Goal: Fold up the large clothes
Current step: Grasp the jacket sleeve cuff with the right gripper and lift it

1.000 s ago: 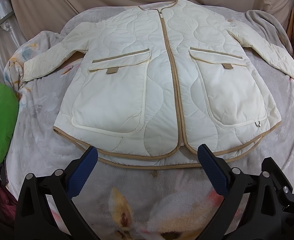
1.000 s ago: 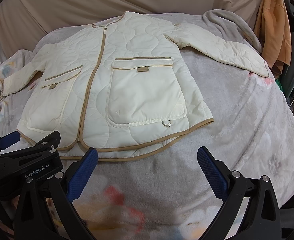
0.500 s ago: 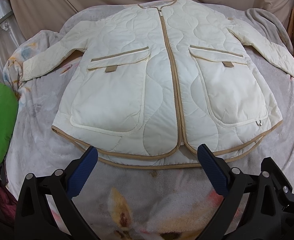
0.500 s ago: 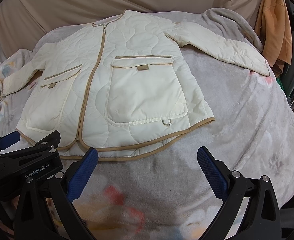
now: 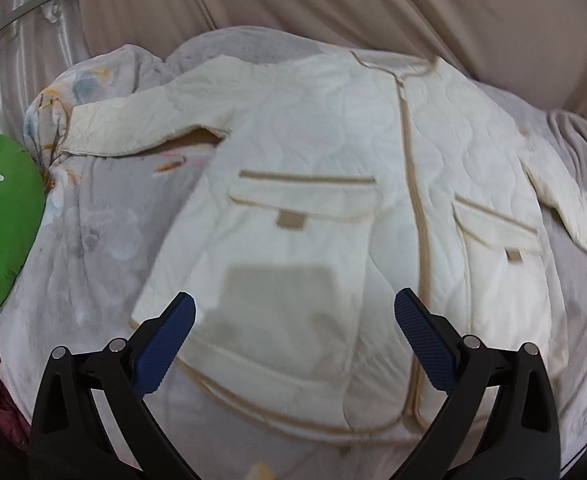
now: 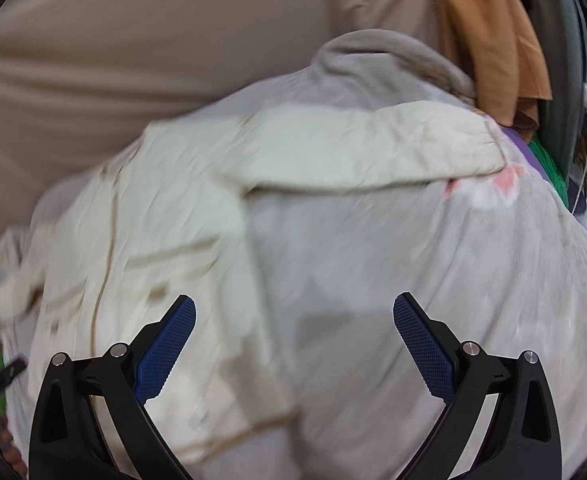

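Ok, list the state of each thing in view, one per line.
jacket: unfolded, spread flat front-up, zipped shut.
left sleeve: stretched outward on the blanket.
right sleeve: stretched outward, not folded in.
pocket flaps: closed.
left tongs: open, holding nothing.
right tongs: open, holding nothing.

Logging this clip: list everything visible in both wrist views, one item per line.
Quilted jacket: one, cream with tan trim, spread flat and zipped on the bed, sleeves out to both sides.
Blanket: one, grey with faded floral print, under the jacket.
Cushion: one, green, at the bed's left edge.
Backdrop cloth: one, beige, behind the bed.
Hanging garment: one, orange, far right beside dark clutter too blurred to name.
Left gripper: black with blue pads, open, above the jacket's lower left half.
Right gripper: same build, open, over the blanket beside the jacket's right edge.
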### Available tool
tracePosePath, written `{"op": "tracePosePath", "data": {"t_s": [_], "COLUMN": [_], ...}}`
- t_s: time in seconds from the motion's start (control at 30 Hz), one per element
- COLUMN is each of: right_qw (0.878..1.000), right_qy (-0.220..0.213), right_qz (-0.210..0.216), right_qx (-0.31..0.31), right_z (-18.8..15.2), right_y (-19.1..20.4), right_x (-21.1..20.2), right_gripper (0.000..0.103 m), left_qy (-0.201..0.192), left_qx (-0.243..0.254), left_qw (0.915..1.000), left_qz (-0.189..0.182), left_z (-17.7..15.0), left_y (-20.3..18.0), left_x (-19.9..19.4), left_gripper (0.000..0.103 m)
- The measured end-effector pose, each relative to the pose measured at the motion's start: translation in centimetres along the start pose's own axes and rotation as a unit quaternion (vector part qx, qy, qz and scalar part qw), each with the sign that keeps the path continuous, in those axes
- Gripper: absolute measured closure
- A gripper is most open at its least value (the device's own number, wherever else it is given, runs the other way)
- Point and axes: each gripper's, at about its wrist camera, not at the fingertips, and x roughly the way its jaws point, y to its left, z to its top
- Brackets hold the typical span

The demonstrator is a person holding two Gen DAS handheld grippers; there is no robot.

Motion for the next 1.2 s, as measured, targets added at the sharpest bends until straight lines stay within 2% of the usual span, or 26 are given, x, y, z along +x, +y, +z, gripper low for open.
{"op": "tracePosePath", "data": {"t_s": [0.17,0.27,0.4,0.5,0.6,0.63,0.67,0.73,0.8,0.9,0.97,1.03,1.1,1.13,1.2], "right_qw": [0.993,0.980,0.968,0.965,0.965,0.967,0.968,0.974,0.981,0.974,0.959,0.944,0.934,0.931,0.928], "right_qy": [-0.033,-0.049,-0.050,-0.032,-0.041,-0.046,-0.058,-0.096,-0.120,-0.127,-0.096,-0.059,-0.018,0.006,0.030], "right_qz": [-0.016,-0.026,-0.046,-0.053,-0.046,-0.037,-0.025,0.026,0.079,0.189,0.252,0.287,0.298,0.296,0.284], "right_qx": [0.116,0.194,0.243,0.254,0.254,0.249,0.242,0.202,0.131,0.006,-0.083,-0.151,-0.197,-0.214,-0.241], "right_z": [5.8,7.6,8.8,9.4,10.7,11.6,12.5,14.8,16.8,17.4,15.2,11.6,7.5,5.1,1.7], "right_y": [-9.1,-13.9,-17.6,-18.5,-17.6,-16.6,-15.3,-10.7,-3.9,8.6,17.6,24.7,29.7,31.8,33.8], "right_x": [6.0,8.8,11.9,14.2,15.2,15.3,14.9,13.6,12.0,9.9,10.0,11.3,13.5,14.7,15.5], "right_gripper": [0.005,0.005,0.011,0.033,0.070,0.085,0.090,0.092,0.092,0.092,0.092,0.090,0.076,0.064,0.061], "left_qy": [-0.005,-0.007,-0.005,-0.002,0.000,-0.001,-0.002,-0.007,-0.015,-0.030,-0.041,-0.047,-0.044,-0.035,-0.017], "left_qx": [-0.061,-0.080,-0.081,-0.078,-0.078,-0.078,-0.079,-0.082,-0.087,-0.097,-0.105,-0.113,-0.119,-0.124,-0.133], "left_qw": [0.9981,0.9966,0.9964,0.9965,0.9966,0.9966,0.9966,0.9965,0.9960,0.9948,0.9934,0.9918,0.9900,0.9884,0.9841], "left_qz": [0.005,0.013,0.025,0.030,0.028,0.026,0.023,0.019,0.012,-0.004,-0.019,-0.037,-0.062,-0.081,-0.116], "left_z": [2.5,3.3,3.9,4.3,4.6,4.8,5.1,5.7,6.6,8.3,9.3,10.5,11.3,11.9,12.5], "left_y": [2.2,2.8,2.9,2.7,2.8,2.9,3.0,3.3,3.7,4.5,5.1,5.6,5.9,5.9,5.8], "left_x": [2.0,3.0,4.2,5.2,5.8,6.0,6.1,6.2,6.1,5.9,5.7,5.8,6.5,7.2,8.7], "left_gripper": [0.005,0.005,0.005,0.006,0.006,0.006,0.006,0.006,0.006,0.006,0.006,0.005,0.005,0.005,0.005]}}
